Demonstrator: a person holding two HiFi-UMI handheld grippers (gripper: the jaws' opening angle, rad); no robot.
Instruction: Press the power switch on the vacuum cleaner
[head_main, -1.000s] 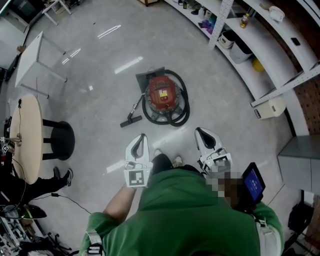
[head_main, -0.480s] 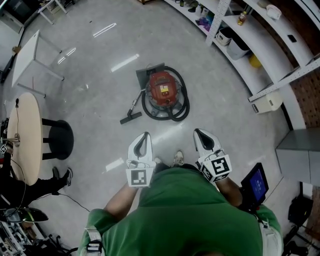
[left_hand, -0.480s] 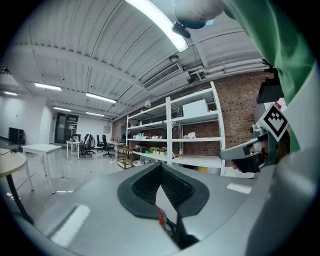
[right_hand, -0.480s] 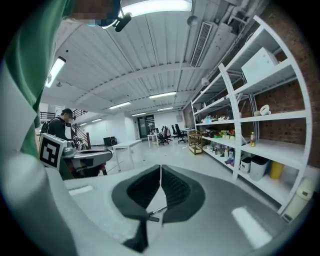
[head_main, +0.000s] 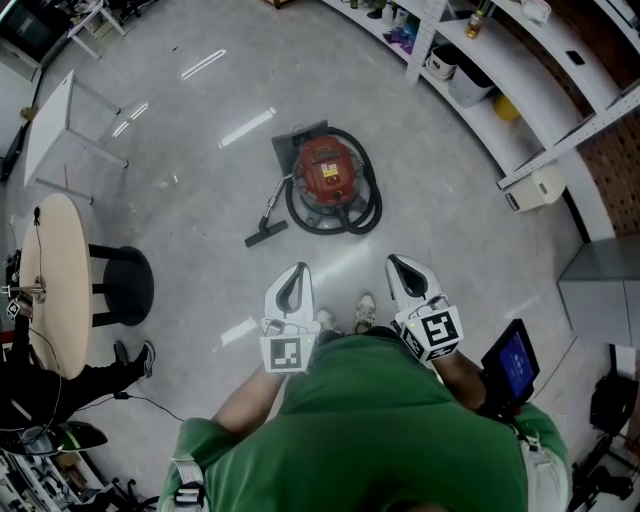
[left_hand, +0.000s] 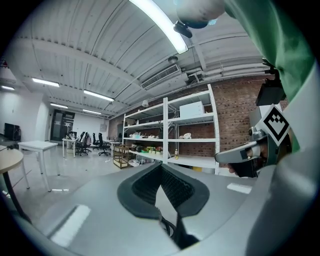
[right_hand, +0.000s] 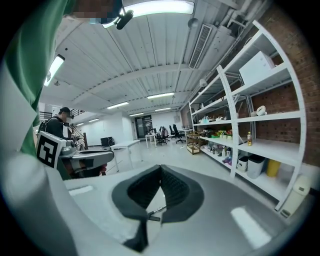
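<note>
**While you stand back, the switch waits**

Since a second ago little shifts, so the vacuum cleaner (head_main: 328, 178) stays out of reach, well ahead on the floor (head_main: 200, 200), its red drum ringed by black hose (head_main: 373, 208). Your left gripper (head_main: 293, 272) and right gripper (head_main: 399, 266) are clenched, empty.

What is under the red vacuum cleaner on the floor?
A dark flat sheet shows at the far edge of the red vacuum cleaner, and the black hose coils around it. Whether the sheet runs underneath is covered.
</note>
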